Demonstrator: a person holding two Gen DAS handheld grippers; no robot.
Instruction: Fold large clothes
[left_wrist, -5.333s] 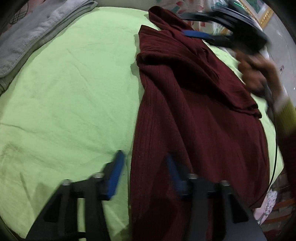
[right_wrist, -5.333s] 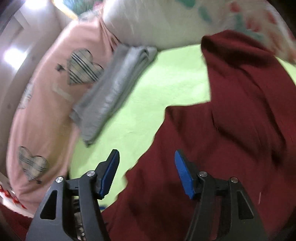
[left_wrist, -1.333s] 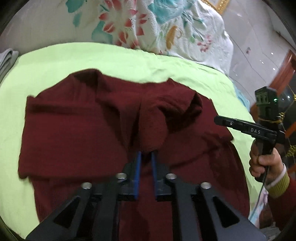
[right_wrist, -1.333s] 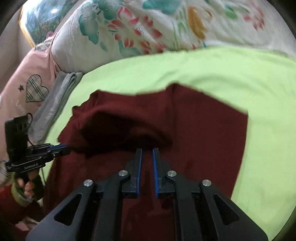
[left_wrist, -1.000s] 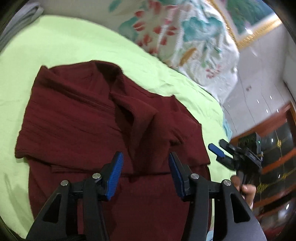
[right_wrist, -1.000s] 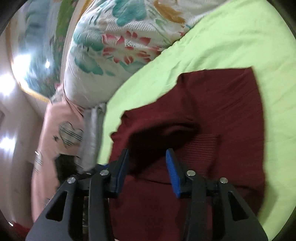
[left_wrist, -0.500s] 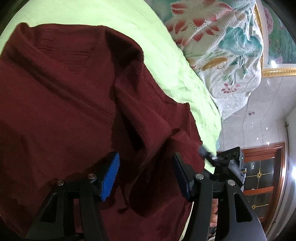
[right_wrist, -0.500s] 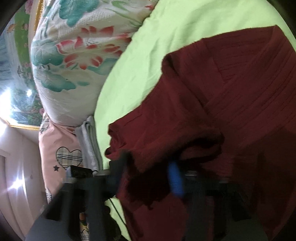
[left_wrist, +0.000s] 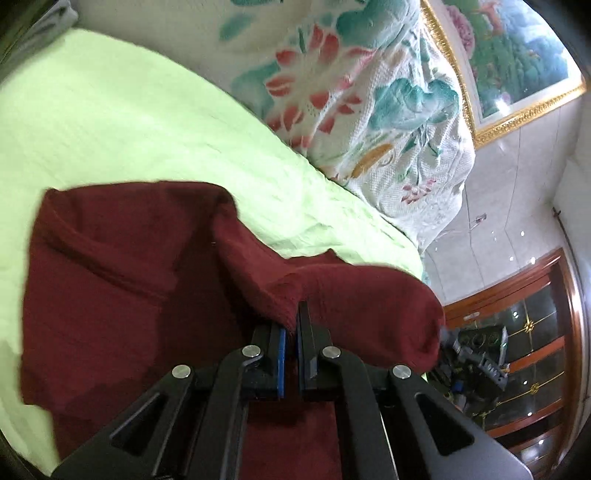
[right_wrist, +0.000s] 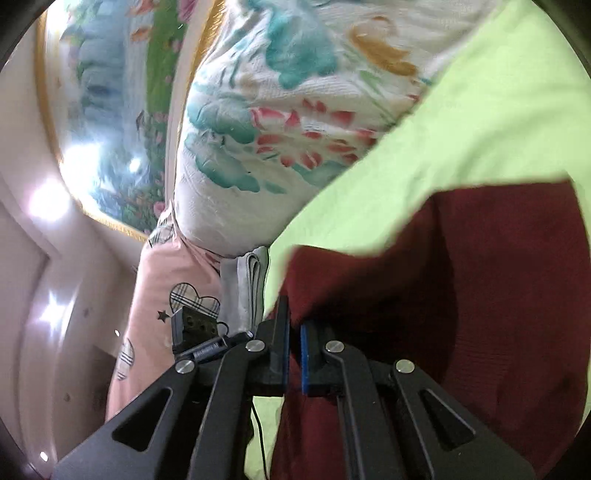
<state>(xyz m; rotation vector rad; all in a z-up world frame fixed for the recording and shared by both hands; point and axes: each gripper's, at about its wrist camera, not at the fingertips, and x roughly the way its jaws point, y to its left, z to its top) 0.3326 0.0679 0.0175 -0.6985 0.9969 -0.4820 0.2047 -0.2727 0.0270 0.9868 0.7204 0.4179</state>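
The left gripper (left_wrist: 291, 325) was clamped on a raised fold of the dark red garment (left_wrist: 122, 280), its blue pads nearly together with the knit pinched between them. The right gripper (right_wrist: 293, 332) likewise had its jaws narrowed onto a lifted edge of the same garment (right_wrist: 498, 295). The rest of the garment lay spread on the light green sheet (left_wrist: 110, 122) of the bed, toward its near edge, with the pinched folds held up off the sheet. A floral quilt (left_wrist: 351, 92) was bunched along the bed's far edge. A folded grey cloth (right_wrist: 245, 291) lay beside a pink heart-print cover (right_wrist: 166, 295).
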